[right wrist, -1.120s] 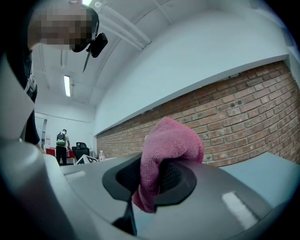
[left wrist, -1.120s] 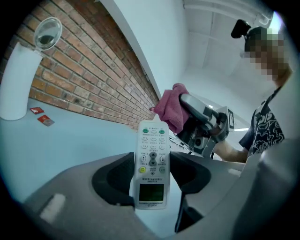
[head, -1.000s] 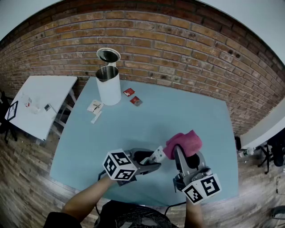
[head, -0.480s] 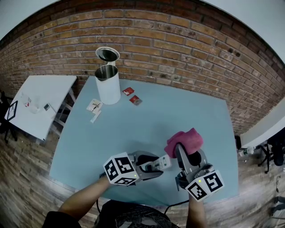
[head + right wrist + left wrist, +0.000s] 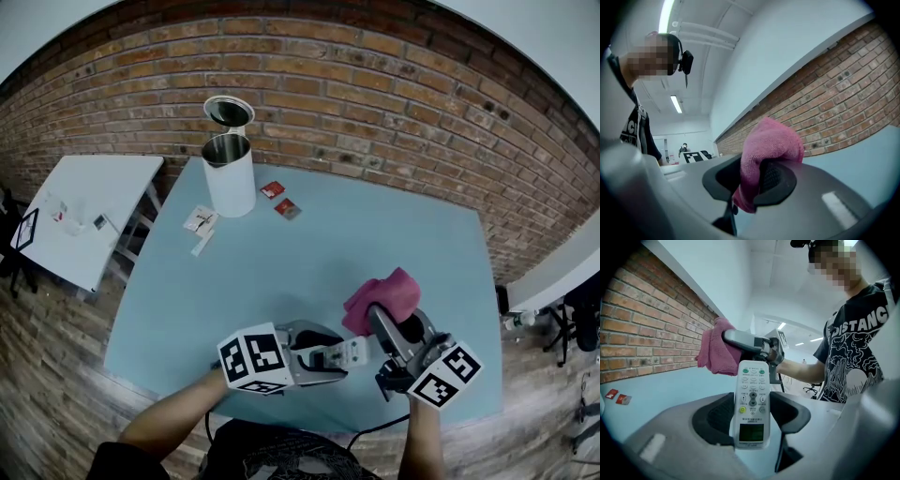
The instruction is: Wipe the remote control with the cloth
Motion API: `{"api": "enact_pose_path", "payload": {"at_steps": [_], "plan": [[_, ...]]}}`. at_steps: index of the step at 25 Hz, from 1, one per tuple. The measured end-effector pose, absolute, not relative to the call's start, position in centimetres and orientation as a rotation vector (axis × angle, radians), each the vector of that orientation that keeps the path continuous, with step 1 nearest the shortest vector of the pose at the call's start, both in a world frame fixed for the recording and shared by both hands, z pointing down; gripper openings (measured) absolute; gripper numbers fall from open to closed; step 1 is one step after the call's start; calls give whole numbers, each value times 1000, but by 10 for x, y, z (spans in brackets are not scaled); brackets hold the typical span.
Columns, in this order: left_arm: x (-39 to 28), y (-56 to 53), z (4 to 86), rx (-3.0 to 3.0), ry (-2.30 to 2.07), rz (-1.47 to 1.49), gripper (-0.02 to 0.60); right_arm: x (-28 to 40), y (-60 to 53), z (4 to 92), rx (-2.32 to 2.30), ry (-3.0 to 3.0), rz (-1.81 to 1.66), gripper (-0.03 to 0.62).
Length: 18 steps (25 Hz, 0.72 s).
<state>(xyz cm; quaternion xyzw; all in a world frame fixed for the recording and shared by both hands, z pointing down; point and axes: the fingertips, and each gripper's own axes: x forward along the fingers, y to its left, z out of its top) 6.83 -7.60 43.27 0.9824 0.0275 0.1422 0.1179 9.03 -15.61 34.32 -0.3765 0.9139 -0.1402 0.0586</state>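
Low in the middle of the head view, the left gripper (image 5: 330,354) is clamped on the remote control (image 5: 349,353). Its own view shows both jaws pressing the sides of the remote's lower half, with the display end nearest the camera and the button end sticking out free. Just to the right, the right gripper (image 5: 394,330) is clenched on the pink cloth (image 5: 382,296), which is bunched between its jaws and bulges beyond the tips. The cloth hangs near the remote's free end and does not seem to rest on it.

Only the narrow sides of the remote are pinched, so a firm wipe on the overhanging end could pivot it or push it out of the grip, probably onto the blue table (image 5: 281,281) below. The bare jaw tips could also scrape the buttons if the wad meets the remote off-centre. Loose folds might snag on the left jaws.

The left forearm enters from the lower left, its gripper pointing right and tipped slightly down. The right forearm rises from the bottom edge, its gripper aimed up-frame and leaning left.
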Motion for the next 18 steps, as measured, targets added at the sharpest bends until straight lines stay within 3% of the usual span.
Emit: {"api": "enact_pose_path", "payload": {"at_steps": [18], "plan": [[68,-78,391,2968,28,269,239,104,-166,368,-962,2515,-771,61]]}}
